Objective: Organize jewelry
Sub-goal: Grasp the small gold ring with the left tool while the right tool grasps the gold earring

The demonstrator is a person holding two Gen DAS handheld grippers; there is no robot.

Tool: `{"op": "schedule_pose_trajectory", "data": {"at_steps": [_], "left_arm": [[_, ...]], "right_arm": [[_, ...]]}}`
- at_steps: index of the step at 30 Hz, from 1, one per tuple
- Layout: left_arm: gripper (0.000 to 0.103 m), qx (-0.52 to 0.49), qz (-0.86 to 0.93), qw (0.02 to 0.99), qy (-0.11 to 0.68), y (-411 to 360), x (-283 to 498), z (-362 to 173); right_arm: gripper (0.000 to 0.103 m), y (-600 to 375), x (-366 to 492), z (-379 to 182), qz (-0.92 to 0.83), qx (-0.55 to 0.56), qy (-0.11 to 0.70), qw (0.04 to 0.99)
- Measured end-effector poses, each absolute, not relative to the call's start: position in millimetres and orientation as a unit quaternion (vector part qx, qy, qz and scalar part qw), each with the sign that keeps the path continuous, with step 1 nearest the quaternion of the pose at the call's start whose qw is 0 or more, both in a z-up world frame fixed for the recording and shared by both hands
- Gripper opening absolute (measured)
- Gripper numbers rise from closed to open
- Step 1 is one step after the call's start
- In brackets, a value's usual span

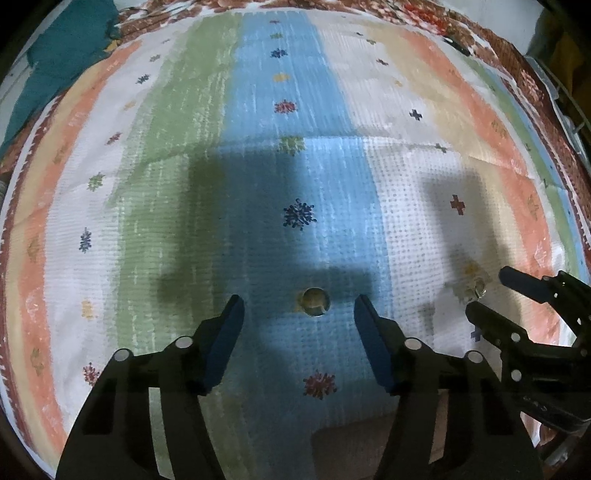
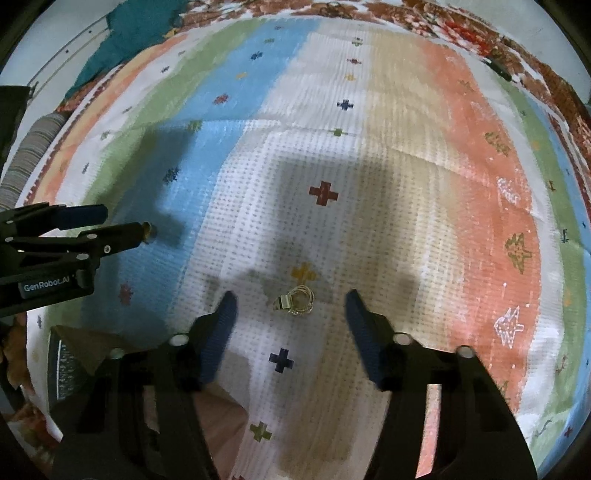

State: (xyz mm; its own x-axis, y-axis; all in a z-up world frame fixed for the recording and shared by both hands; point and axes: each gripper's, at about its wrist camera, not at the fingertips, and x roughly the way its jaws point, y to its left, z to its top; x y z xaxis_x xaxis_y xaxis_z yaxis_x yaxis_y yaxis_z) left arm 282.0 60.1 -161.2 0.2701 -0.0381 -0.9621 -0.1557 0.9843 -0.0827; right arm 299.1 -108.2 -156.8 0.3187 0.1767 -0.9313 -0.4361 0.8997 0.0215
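Early stage by my read — nothing grasped, nothing sorted, no box or tray in view to sort into.

Left gripper (image 1: 299, 314): jaws spread wide, empty, a round gold-rimmed piece (image 1: 315, 301) lying between the tips at 12 o'clock. Can't tell if it's a ring or a pendant. The right wrist view shows the same piece just at the tip of the left gripper's near finger, around 9 o'clock; whether it touches, I can't tell.

Right gripper (image 2: 290, 306): also wide, empty, lined up on a small tangle of thin gold rings (image 2: 297, 301) at 12 o'clock between its tips. In the left view that cluster sits at 3 o'clock, just beside the right gripper's fingertips.

Left to do, as I judge it: both picks, then placing — destination unknown from these views.

Surface: a striped woven mat (image 1: 288, 66), bands of green, blue, white, tan and orange with small cross and flower motifs, a crease running across its middle. Soft and textured, so thin rings may sink into the weave; expect fiddly pinches.

Room: dim, hard shadows of both grippers on the mat. Teal cloth (image 2: 140, 33) at 11 o'clock, red-brown patterned fabric along the far edge.
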Motion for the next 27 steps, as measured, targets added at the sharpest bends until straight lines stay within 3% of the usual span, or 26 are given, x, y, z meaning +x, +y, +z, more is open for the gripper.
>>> {"op": "schedule_pose_trajectory", "data": {"at_steps": [12, 16, 20, 27], "left_arm": [[0.037, -0.054, 0.018, 0.781, 0.621, 48.9, 291.6, -179.9], [0.019, -0.057, 0.01, 0.782, 0.621, 45.9, 295.1, -180.2], [0.018, -0.052, 0.008, 0.783, 0.619, 43.9, 294.4, -180.3], [0.018, -0.046, 0.016, 0.791, 0.609, 44.8, 289.0, -172.9]], "right_arm": [[0.042, -105.1, 309.0, -168.4, 0.184, -0.119, 0.562, 0.797], [0.034, -106.6, 310.0, -169.9, 0.178, -0.123, 0.562, 0.798], [0.02, -106.6, 311.0, -170.3, 0.18, -0.124, 0.561, 0.799], [0.017, -112.1, 308.0, -167.7, 0.185, -0.123, 0.552, 0.804]]}}
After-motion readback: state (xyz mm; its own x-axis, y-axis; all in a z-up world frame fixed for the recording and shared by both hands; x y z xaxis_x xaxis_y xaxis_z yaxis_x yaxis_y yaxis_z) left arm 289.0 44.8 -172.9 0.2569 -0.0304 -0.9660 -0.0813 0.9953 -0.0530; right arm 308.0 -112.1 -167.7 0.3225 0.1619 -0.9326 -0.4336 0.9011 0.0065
